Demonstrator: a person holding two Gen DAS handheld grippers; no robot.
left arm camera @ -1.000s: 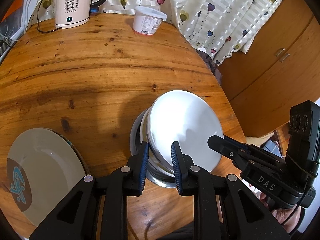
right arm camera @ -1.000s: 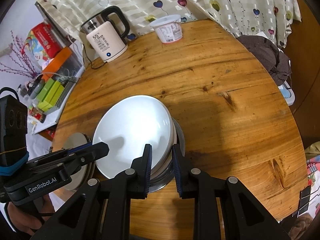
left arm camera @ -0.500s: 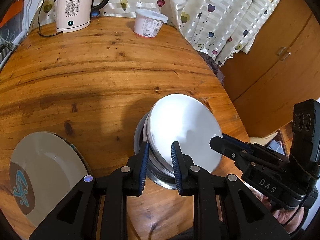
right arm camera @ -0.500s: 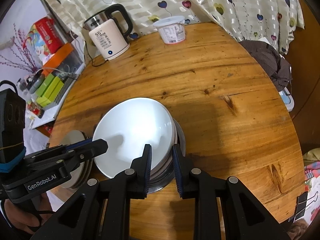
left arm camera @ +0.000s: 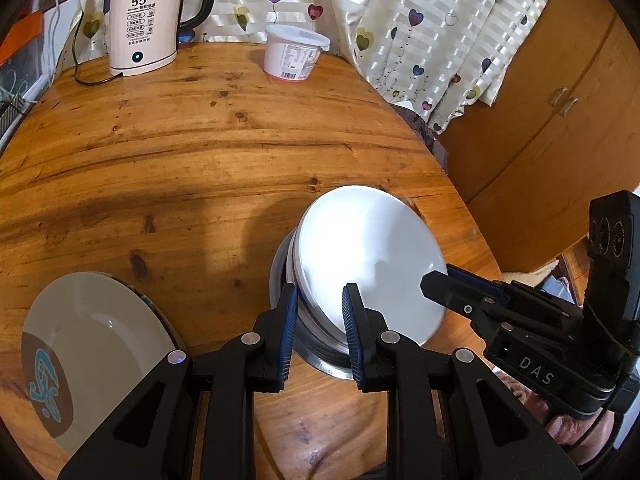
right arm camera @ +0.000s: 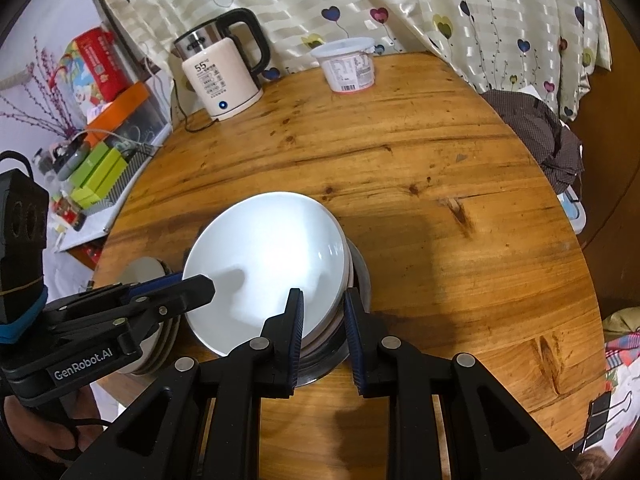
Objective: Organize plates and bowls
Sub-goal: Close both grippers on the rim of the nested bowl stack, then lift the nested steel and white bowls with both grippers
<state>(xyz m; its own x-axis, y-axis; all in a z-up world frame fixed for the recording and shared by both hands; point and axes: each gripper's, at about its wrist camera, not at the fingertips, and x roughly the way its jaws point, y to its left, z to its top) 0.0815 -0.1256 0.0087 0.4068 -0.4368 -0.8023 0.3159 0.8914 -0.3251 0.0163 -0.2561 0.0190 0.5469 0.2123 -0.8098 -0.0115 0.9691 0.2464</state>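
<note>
White bowls [left arm camera: 368,256] — stacked, rims clamped between left tongs [left arm camera: 320,326] and right tongs [right arm camera: 322,326] on opposite sides.

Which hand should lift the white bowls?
Neither alone, probably. The left gripper and right gripper each clamp an opposite rim of the tilted stack of white bowls over the steel bowl.

Even, moderately bright indoor light, both views sharp, no motion blur. Strong fisheye bowing with black vignette in all 4 corners. Wooden table [left arm camera: 200,152] carries soft glare bands and broad dark shadow patches beside the white plate [right arm camera: 268,264]. 2 gripper shadows fall across that plate; 1 small highlight near its rim. Curtain [right arm camera: 400,4] sheen is bright, slightly washed.
</note>
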